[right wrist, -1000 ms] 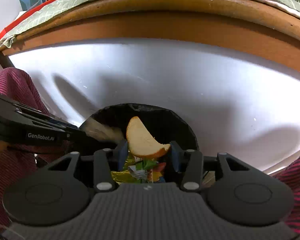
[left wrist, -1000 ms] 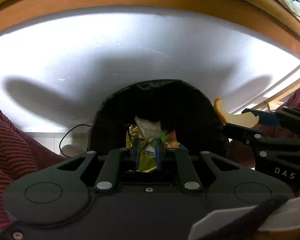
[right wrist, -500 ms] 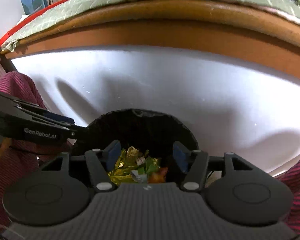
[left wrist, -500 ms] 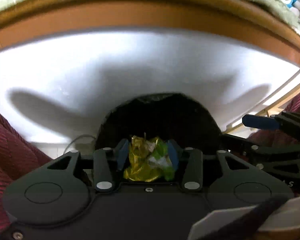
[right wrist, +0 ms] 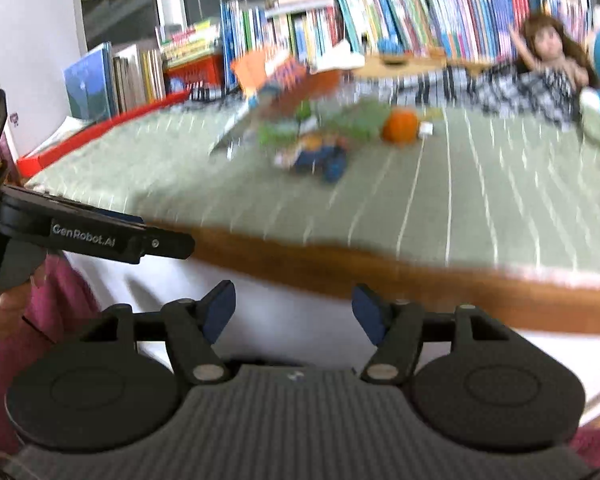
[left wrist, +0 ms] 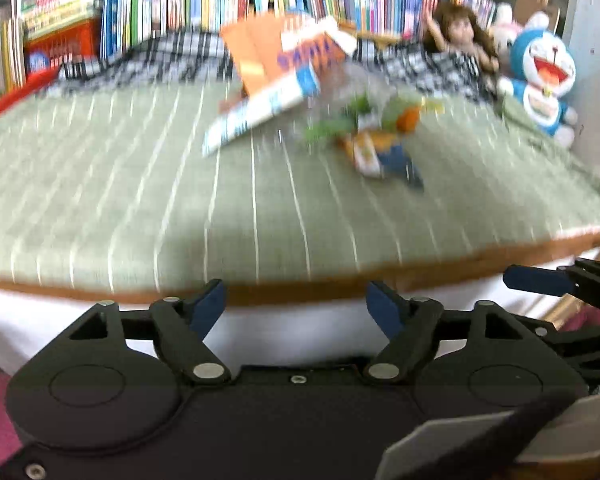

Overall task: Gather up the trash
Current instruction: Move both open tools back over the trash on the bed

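Both views are motion-blurred. My left gripper (left wrist: 298, 304) is open and empty, level with the wooden edge of a bed. My right gripper (right wrist: 292, 312) is also open and empty, at the same edge. A heap of trash (left wrist: 374, 136) lies far ahead on the green striped bedcover (left wrist: 140, 200): green and clear wrappers, an orange piece (left wrist: 410, 117) and a blue packet (left wrist: 400, 160). In the right wrist view the same trash heap (right wrist: 320, 144) and orange piece (right wrist: 400, 124) sit mid-bed. The bin is out of view.
An open orange-and-white book (left wrist: 276, 80) lies behind the trash. Bookshelves (left wrist: 220, 4) line the back. A doll (left wrist: 460, 40) and a blue plush toy (left wrist: 544, 76) sit at the far right. A person's hand (right wrist: 4, 308) holds the left gripper's handle at the left.
Both grippers let go of their trash over the black bin, opened wide, then swung up from the bin to face the bed top.
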